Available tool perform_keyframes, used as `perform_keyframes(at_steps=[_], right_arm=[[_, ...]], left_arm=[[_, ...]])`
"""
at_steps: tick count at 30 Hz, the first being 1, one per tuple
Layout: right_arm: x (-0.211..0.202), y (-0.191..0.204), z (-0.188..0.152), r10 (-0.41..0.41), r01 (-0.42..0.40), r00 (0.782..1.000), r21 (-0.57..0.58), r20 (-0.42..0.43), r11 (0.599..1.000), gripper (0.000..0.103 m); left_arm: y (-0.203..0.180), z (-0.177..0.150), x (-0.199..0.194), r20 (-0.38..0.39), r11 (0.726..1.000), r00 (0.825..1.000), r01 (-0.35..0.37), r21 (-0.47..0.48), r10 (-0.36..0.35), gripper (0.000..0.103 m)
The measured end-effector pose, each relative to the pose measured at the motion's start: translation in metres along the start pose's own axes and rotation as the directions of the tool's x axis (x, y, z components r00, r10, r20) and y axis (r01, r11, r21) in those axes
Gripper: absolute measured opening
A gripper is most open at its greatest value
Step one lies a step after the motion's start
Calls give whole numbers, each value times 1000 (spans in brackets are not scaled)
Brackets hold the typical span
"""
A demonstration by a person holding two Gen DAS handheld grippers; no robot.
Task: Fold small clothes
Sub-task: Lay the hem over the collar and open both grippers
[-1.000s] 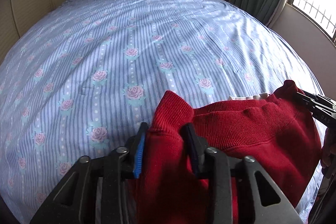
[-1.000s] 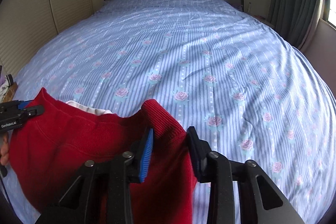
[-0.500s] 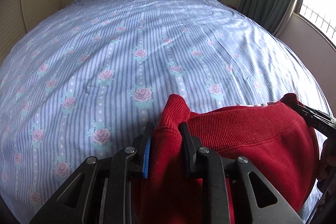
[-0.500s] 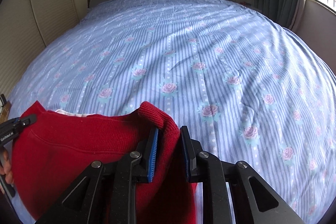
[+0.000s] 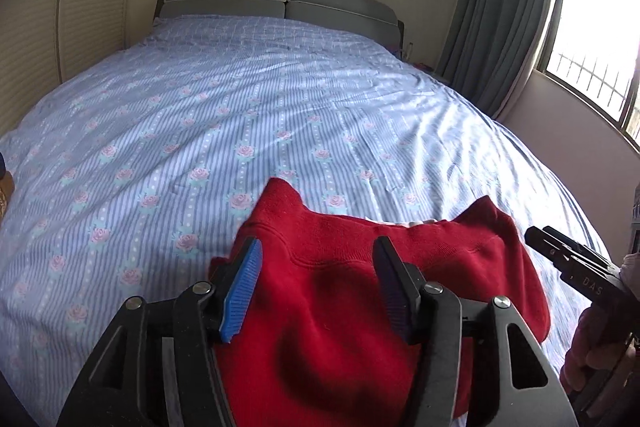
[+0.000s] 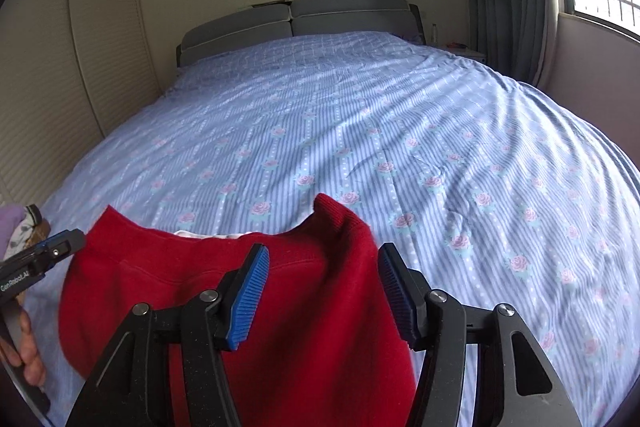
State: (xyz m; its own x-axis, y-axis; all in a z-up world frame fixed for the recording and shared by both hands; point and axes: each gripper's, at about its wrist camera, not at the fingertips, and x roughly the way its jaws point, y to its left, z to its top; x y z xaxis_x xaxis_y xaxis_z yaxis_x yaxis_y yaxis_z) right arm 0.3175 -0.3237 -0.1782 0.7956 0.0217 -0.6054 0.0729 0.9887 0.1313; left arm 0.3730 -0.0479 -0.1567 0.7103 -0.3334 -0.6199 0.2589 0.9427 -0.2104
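A small red knit garment lies on the blue rose-print bedsheet near the front edge, folded, with a white lining showing at its far edge. My left gripper is open, its jaws wide apart above the garment's left part. My right gripper is open too, over the garment's right corner. Each gripper shows in the other's view: the right one at the garment's right side, the left one at its left side.
The bed stretches back to a grey padded headboard. A window with green curtains is on the right, a ribbed cream wall panel on the left. Some purple and patterned cloth lies at the bed's left edge.
Both grippers were shut on the garment's two upper corners; both have opened and let it go. The garment now rests on the bed, and both cameras tilted upward.
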Motion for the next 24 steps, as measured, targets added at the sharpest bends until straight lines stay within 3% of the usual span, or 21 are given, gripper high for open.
perform_keyframes(at_steps=[4,7,9,12,19,24], right_arm=[[3,23,-14,27,-28,999,-61,-24,998,64],[18,26,-26,7,-12,997,-61,-82,998,65],[26,23,-33,5,-11,994,-50,-109,999,65],[39,13,-44,-1,-5,989,-39,-146,999,75],[49,8,-50,-1,-3,990,-27,-143,1000,80],[21,6,-38,-9,10,994,10,-113,1000,80]], left_arm=[[-13,-21,11,-53,998,997,54,19,-53,63],[-12,-32,24,-87,1000,996,26,14,-25,73],[-4,-36,34,-108,1000,994,20,-18,-22,74],[6,-41,45,-122,999,992,30,-40,-35,74],[6,-41,49,-116,999,993,30,-38,-34,77],[-5,-39,24,-107,999,994,0,-32,-3,81]])
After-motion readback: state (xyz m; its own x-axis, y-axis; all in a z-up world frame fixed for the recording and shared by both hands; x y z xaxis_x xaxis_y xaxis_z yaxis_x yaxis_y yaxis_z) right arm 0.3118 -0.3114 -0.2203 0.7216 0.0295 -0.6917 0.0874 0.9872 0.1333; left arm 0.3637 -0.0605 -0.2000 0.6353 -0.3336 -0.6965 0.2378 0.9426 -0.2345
